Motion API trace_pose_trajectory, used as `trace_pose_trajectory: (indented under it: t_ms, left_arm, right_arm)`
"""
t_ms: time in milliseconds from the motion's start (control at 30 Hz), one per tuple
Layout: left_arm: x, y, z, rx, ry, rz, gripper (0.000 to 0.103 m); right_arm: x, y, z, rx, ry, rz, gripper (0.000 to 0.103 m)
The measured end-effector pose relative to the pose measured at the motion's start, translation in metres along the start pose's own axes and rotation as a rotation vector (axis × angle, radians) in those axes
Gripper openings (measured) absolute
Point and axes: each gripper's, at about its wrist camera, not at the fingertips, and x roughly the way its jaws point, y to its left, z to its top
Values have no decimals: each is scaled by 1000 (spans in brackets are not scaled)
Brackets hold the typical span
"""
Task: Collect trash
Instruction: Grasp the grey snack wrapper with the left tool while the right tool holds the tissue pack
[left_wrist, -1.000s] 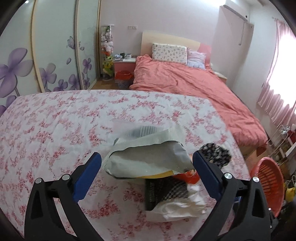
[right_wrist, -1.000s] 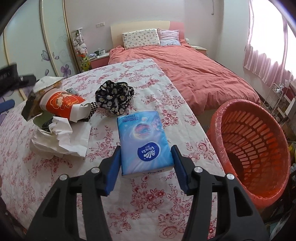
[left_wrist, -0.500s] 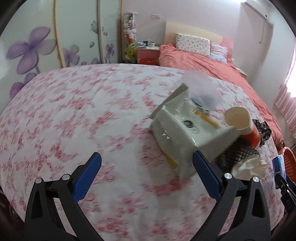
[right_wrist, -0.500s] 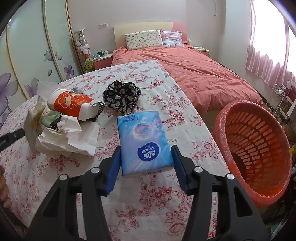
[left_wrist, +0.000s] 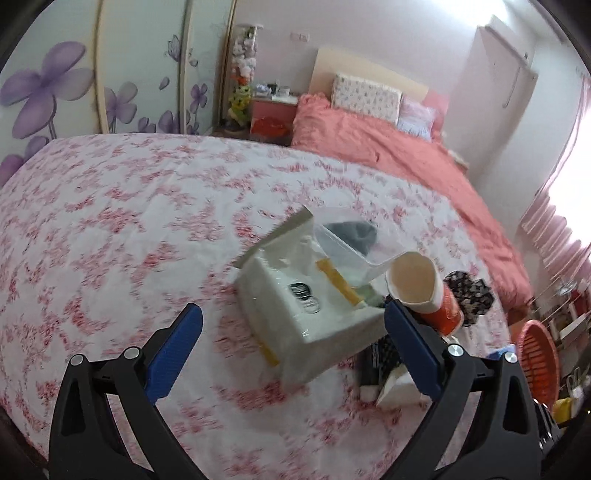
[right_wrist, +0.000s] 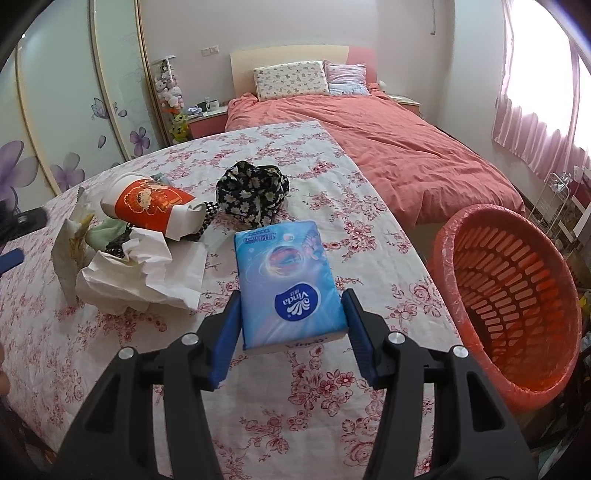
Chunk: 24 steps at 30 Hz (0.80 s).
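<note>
Our right gripper (right_wrist: 291, 328) clamps the blue tissue pack (right_wrist: 286, 288) above the floral table (right_wrist: 332, 177), orange basket (right_wrist: 513, 310) beside. Left gripper (left_wrist: 291, 343) hangs wide apart, empty, over a blurred white packet (left_wrist: 295, 310); cup (left_wrist: 424, 291) partly hidden behind its finger.

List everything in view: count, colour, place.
tissue pack: 1, blue, on the quilt between the right jaws
paper cup: 1, red and white, lying on its side in the trash pile
crumpled paper: 1 wad, white, front of the pile
foil bag: 1, white, open, left of the cup
clear tub: 1, see-through, behind the foil bag
floral cloth: 1, black and white, behind the tissue pack
basket: 1, red, lined, beside the table
quilt: 1, white with pink flowers, under it all
bed: 1, salmon, behind
left gripper: jaws wide open, empty
right gripper: jaws on the tissue pack's sides
</note>
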Motion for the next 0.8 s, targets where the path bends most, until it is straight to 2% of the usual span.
trace_pose_trajectory:
  t_ms: [167, 333, 367, 433, 500, 600, 700, 800]
  left_arm:
    - [21, -8, -5, 40, 61, 70, 98]
    - [25, 23, -21, 29, 100, 77, 97]
    - [25, 27, -23, 19, 106, 72, 96]
    - [29, 37, -24, 0, 117, 66, 84]
    - [33, 40, -24, -22, 124, 47, 82]
    - [29, 36, -23, -23, 94, 23, 83]
    - [21, 28, -23, -12, 52, 10, 95]
    - [20, 19, -19, 6, 33, 40, 97]
  right_arm:
    - [1, 1, 0, -8, 3, 1, 53]
    - [1, 0, 0, -4, 1, 5, 53]
    - [1, 1, 0, -3, 1, 5, 53]
    - [2, 1, 0, -1, 2, 7, 53]
    - [3, 2, 0, -3, 5, 7, 53]
    - [4, 4, -1, -11, 10, 5, 53]
    - [6, 2, -1, -9, 15, 4, 53]
    - [8, 0, -1, -6, 18, 5, 53]
